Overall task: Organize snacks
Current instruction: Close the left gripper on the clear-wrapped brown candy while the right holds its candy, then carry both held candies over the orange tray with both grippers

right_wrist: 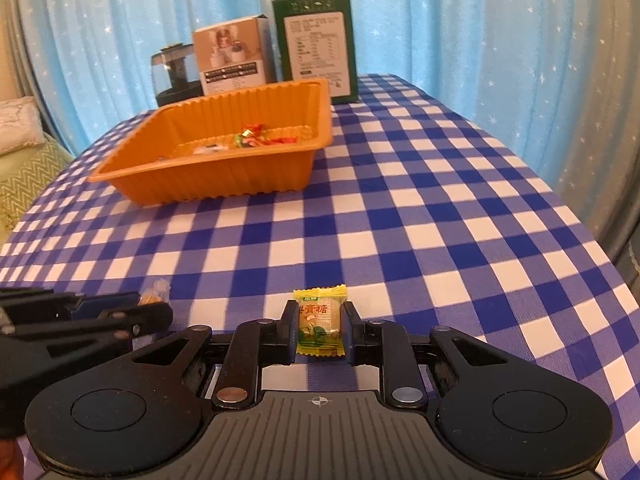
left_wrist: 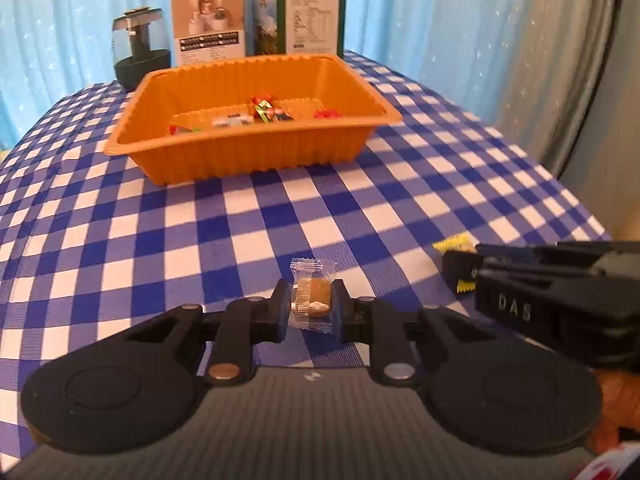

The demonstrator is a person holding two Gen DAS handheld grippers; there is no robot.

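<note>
— What does your left camera show?

— My left gripper is pinched on a clear-wrapped snack, a brownish piece with a pale bit at its near end; both pads press its sides, low over the blue-and-white checked tablecloth. Whether the wrapper touches the cloth, I cannot tell. To the right, my right gripper reaches in from the side, a yellow candy showing at its tip. Farther back sits the orange tray with several wrapped sweets on its floor. Behind it stand a dark glass jar, a white box and a green box, with a blue curtain at the back.

— And the right camera?

— There my right gripper is narrowed around the yellow candy, printed in red and green; the pads sit against its two sides, near the table's front edge. My left gripper comes in from the left, the clear-wrapped snack partly seen at its tip. The orange tray lies well apart, toward the far left, sweets inside. The jar, white box and green box stand just behind it.
</note>
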